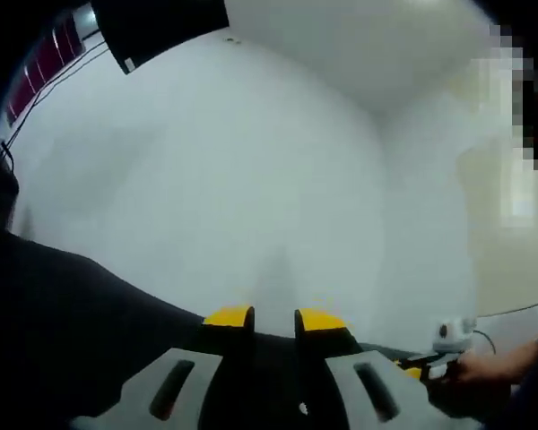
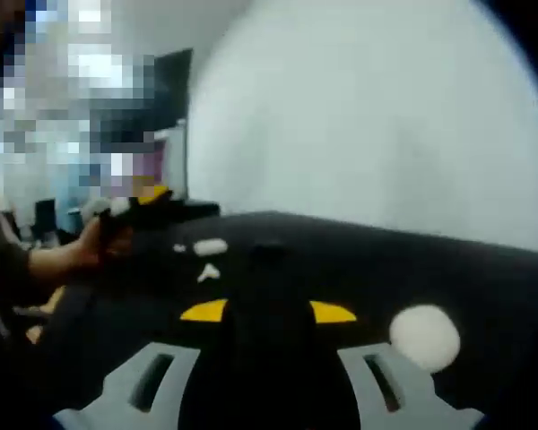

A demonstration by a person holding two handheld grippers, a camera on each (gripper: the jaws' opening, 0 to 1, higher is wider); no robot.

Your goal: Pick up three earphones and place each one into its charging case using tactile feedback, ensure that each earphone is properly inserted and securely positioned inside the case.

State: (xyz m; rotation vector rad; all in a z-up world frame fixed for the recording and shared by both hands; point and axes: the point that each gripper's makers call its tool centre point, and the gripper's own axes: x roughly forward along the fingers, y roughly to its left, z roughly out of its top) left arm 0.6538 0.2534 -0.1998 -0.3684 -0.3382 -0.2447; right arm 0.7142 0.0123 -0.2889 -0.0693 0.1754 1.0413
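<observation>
Black table [image 2: 359,269] carried the white round case [image 2: 424,336], just beside my right hand-held gripper [image 2: 267,312]; small earphones [image 2: 208,247] lay beyond. Both hand-held grippers, left [image 1: 274,319] too, were spread, holding nothing.

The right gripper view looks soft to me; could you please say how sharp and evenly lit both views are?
Right gripper view: blurred throughout, the white earphones and round white case mere smudges on the black table. Left gripper view: sharper, evenly lit white wall, fisheye-curved table edge.
</observation>
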